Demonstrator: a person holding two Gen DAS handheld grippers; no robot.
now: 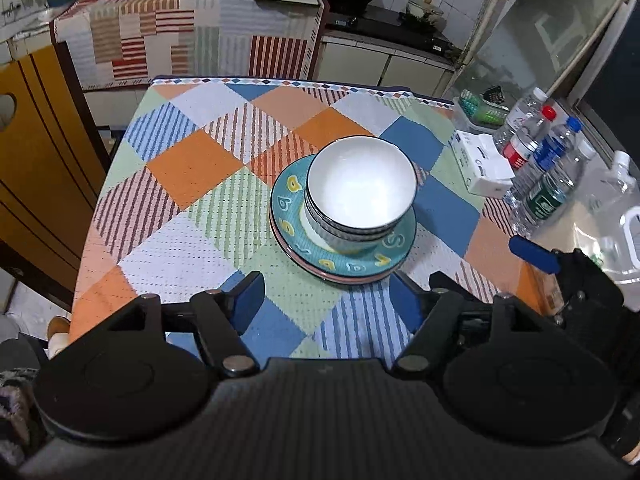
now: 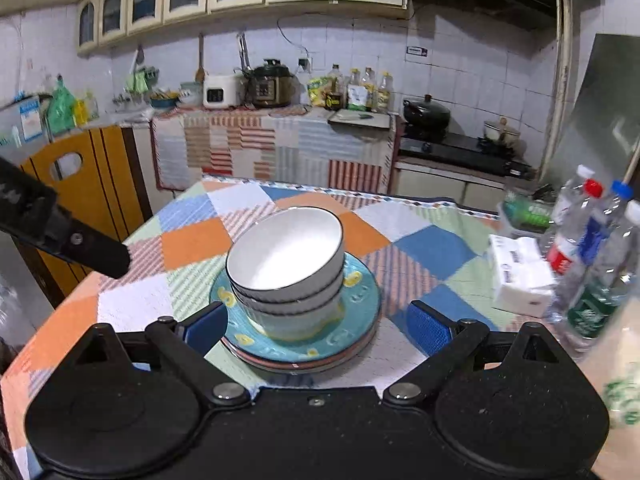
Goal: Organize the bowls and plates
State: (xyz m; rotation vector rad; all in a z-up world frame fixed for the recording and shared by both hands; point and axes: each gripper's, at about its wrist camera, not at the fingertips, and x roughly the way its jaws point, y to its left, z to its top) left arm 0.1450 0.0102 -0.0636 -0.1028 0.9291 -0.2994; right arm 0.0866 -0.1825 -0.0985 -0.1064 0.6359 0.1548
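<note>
Nested white bowls (image 1: 362, 188) with thin dark rims and ribbed grey outsides sit on a stack of plates (image 1: 340, 256) near the middle of a tabletop (image 1: 192, 168) covered by a patchwork cloth of orange, blue, green and striped squares. The top plate is teal and carries yellow and pale letter shapes around its rim, too curved to read as words; a pink-edged plate shows beneath it. To the right of the stack stand clear water bottles (image 1: 536, 168) with red, blue and green labels whose print is too small to read, beside a white tissue pack (image 1: 484, 168) with illegible blue writing. The left gripper (image 1: 326, 298) hovers above the near edge of the cloth, its blue-padded jaws spread apart and holding nothing. The right gripper (image 2: 316, 330) hangs just short of the plates, jaws wide open and empty, one pad on either side of the stack without touching it.
</note>
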